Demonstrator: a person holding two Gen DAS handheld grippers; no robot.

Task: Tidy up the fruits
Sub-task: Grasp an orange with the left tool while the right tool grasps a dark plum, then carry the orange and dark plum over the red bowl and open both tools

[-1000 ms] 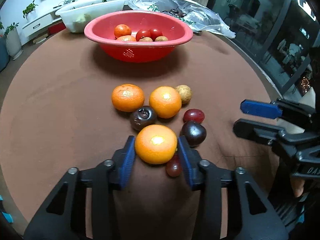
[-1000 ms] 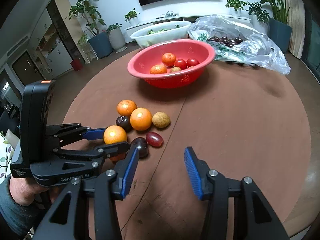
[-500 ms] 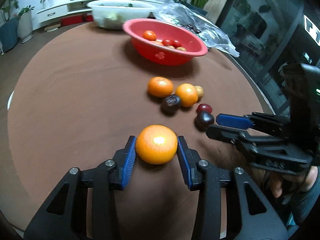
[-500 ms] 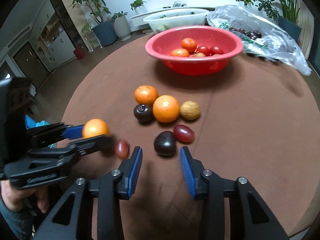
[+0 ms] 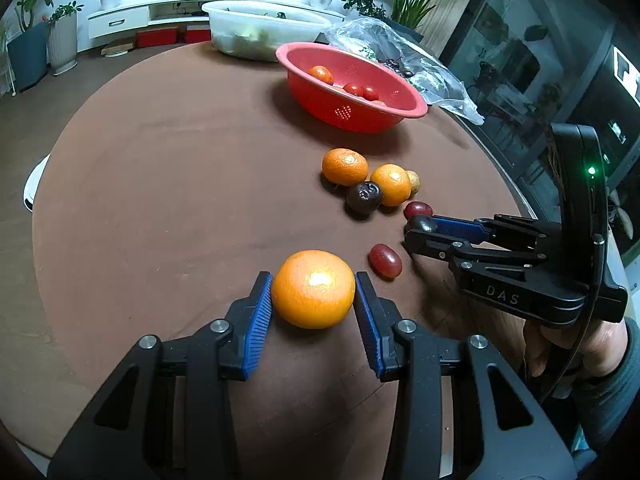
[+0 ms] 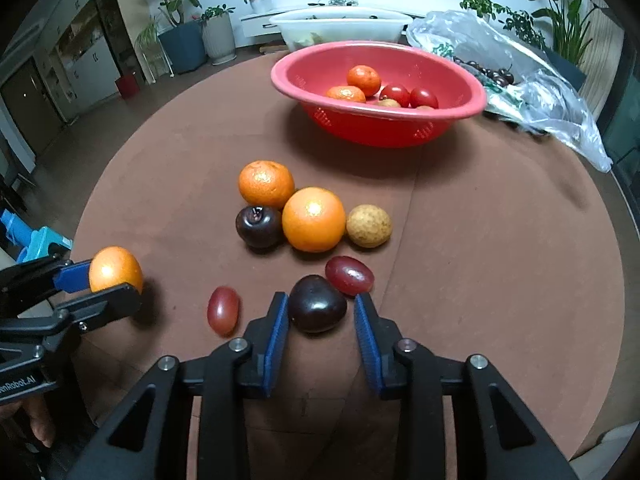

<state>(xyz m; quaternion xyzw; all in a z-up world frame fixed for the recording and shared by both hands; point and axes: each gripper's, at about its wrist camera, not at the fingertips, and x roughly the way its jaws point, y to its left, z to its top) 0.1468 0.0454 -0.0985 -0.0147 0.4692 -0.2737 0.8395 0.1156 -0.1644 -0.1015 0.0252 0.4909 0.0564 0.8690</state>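
Brown round surface (image 6: pixel 500 240) carries everything. At left, the left gripper (image 5: pixel 314 300) has its fingers clamped on an orange (image 5: pixel 313 289). A small red fruit (image 6: pixel 223 310) lies between the grippers. The right gripper (image 6: pixel 320 320) has its fingers apart around a dark plum (image 6: pixel 317 303), not visibly squeezing. Beyond sits a red bowl (image 6: pixel 376 128) holding fruit.

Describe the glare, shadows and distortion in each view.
Left wrist view: a bright glare spot sits on the held orange; fisheye bends the table edge. Right wrist view: glare on the middle orange; red bowl casts a soft shadow; corners go black.
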